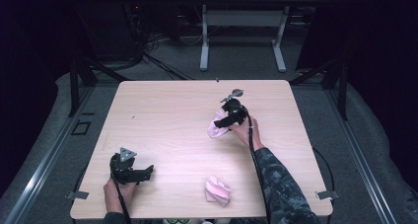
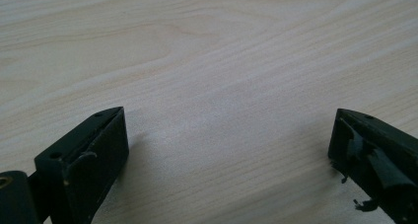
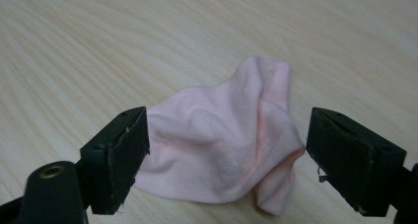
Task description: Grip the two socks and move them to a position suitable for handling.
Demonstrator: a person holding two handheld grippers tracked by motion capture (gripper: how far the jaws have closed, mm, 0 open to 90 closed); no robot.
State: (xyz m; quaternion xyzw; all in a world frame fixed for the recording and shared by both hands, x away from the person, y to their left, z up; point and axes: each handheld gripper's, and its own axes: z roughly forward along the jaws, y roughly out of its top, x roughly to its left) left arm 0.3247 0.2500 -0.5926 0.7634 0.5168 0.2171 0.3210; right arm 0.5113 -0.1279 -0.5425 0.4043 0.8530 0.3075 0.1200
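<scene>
A crumpled pink sock is seen lying on the far right part of a pale wooden table, its near edge partly hidden in the high view by the right gripper poised over it. In the right gripper view the sock is framed between the two black jaws, which are held wide apart; the left jaw is at the cloth's edge, the right jaw just clear of it, and no grip on the soft, folded knit is shown. Faint lettering on the fabric cannot be read. A second pink sock, bunched into a small heap, is set near the table's front edge, well apart from the first. The left gripper is held at the near left corner, its jaws spread wide over bare wood grain with nothing between them. A camouflage-patterned sleeve is cut off at the lower edge of the high view.
</scene>
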